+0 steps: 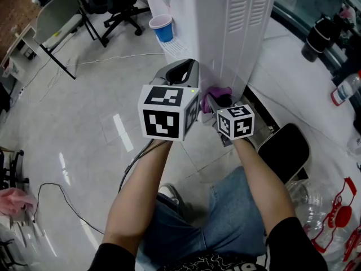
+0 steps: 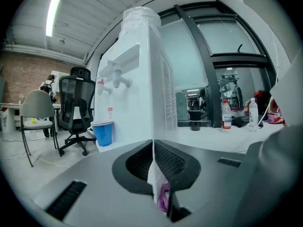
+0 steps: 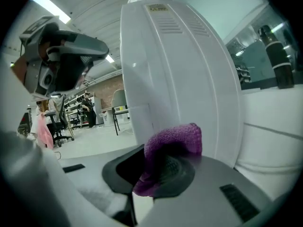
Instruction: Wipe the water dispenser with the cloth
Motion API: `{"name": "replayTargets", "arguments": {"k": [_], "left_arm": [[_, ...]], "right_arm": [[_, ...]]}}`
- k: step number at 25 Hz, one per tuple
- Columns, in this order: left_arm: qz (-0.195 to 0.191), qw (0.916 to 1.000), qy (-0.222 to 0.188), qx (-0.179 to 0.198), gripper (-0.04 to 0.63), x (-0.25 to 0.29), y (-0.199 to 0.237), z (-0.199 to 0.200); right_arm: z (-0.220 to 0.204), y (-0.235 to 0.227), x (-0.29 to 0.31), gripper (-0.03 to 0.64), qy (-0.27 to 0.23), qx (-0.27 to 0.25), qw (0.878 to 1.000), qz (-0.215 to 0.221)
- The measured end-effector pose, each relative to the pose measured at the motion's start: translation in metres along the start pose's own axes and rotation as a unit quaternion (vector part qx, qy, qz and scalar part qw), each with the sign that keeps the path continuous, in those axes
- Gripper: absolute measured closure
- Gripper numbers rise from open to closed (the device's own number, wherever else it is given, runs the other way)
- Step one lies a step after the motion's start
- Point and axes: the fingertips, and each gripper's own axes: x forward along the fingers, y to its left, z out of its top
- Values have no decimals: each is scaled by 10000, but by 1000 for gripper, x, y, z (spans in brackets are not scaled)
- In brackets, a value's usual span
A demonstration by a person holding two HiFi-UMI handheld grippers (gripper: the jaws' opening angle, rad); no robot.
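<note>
Clamping purple knitted cloth in right tool, low against side panel of tall white plastic water dispenser; left tool closed empty, just beside.

Bright even indoor light, ceiling tube glowing, glare streaks on glossy floor, fisheye bend, dark corners in gripper views.

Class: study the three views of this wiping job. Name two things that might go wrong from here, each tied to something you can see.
1. The right gripper pinches only a bunched fold of the purple cloth against the water dispenser. Rubbing may tug the cloth out of the jaws.
2. A blue cup stands on the dispenser's drip tray. A wipe carried round to the front could knock it over.
</note>
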Motion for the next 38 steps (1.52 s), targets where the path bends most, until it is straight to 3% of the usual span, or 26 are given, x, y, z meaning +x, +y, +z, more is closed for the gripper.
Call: {"name": "replayTargets", "arguments": {"k": [8,17,25,38], "left_arm": [[-18,10000,54,57,563,2,4,-5],[-77,9997,100,215,563,13,3,-2],[-121,9993,360,-1,563,3,10,59],[-234,9973,670,-212,563,-52,28,259]], "right_arm": [[-58,-15,15,571,688,250,9972,-177],[-31,-19,-1,571,495,322,9978,-286],[55,0,-40,571,464,334,9980,-284],[306,52,-133,571,257,333,9981,-460]]}}
